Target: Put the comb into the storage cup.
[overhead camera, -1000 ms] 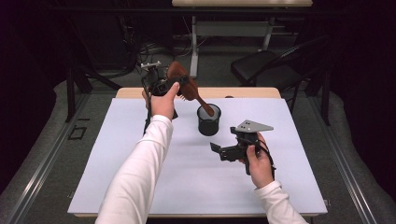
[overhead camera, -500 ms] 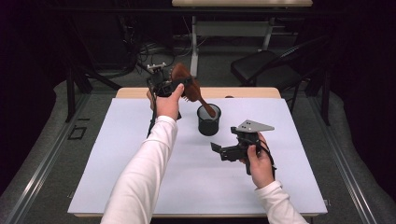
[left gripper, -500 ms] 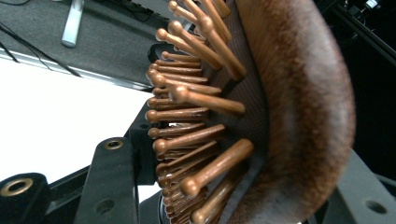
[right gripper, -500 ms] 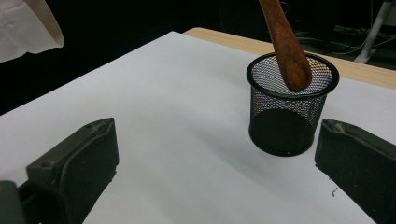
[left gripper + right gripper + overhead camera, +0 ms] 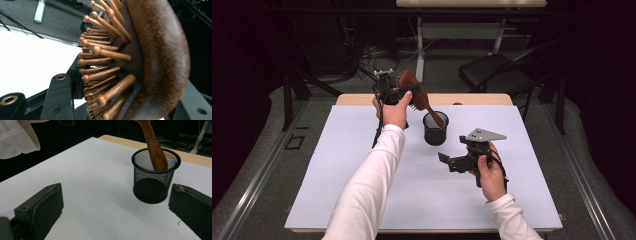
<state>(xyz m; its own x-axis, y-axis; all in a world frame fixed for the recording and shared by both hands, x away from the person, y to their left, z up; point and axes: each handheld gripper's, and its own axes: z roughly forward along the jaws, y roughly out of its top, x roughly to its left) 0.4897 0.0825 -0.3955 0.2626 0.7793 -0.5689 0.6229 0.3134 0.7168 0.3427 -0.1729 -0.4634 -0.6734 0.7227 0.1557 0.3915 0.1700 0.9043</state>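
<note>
1. I take the black mesh cup (image 5: pixel 435 128) as my landmark; it stands upright on the white table cover (image 5: pixel 337 175), toward the far middle.
2. My left gripper (image 5: pixel 404 93) is raised up and to the left of the cup, beyond its far rim. Its jaws are clamped on the head of a brown wooden hairbrush (image 5: pixel 411 86).
3. In the left gripper view, the hairbrush's round-tipped wooden pins (image 5: pixel 105 53) point left, with the padded back on the right.
4. The hairbrush slants down toward the cup, and its handle (image 5: pixel 155 150) dips inside the cup's rim.
5. My right gripper (image 5: pixel 446 160) is near the cup, on its near right side, above the cover. Its jaws are spread wide with nothing between them, and they face the cup.
</note>
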